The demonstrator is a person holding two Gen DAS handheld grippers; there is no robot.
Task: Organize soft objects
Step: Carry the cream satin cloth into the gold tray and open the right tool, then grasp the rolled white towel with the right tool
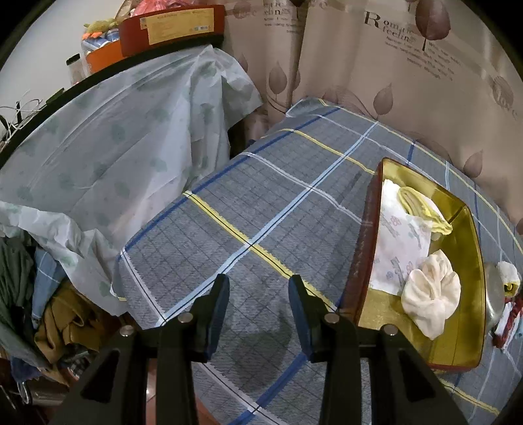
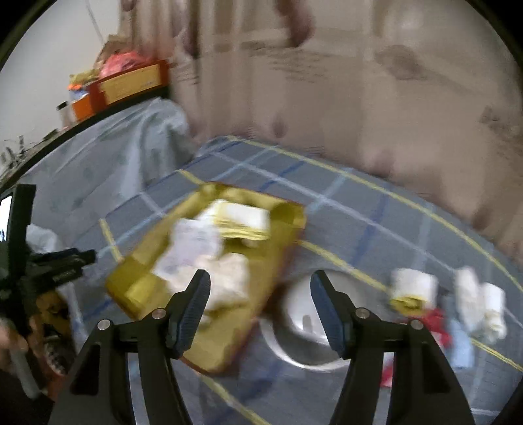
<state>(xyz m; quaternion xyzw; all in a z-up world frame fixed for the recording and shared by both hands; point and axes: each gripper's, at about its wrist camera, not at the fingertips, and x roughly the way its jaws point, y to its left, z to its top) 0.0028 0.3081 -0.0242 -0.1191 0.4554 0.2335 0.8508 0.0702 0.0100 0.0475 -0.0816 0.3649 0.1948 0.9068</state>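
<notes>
A gold box [image 1: 470, 229] lies on the plaid bed at the right. It holds a printed white cloth [image 1: 397, 238], a yellow cloth [image 1: 421, 206] and a cream bundle [image 1: 431, 294]. My left gripper [image 1: 258, 310] is open and empty over the bedspread, left of the box. In the blurred right wrist view my right gripper [image 2: 260, 310] is open and empty above the near edge of the gold box [image 2: 137, 281]. A white and yellow rolled cloth [image 2: 412, 287], a red cloth [image 2: 431, 320] and white rolled cloths [image 2: 483, 304] lie to the right.
A metal bowl [image 2: 304, 327] sits beside the box. A covered table [image 1: 114, 137] with boxes [image 1: 170, 26] stands at the left. A curtain [image 1: 408, 65] hangs behind the bed. Clothes [image 1: 59, 320] are piled at the lower left.
</notes>
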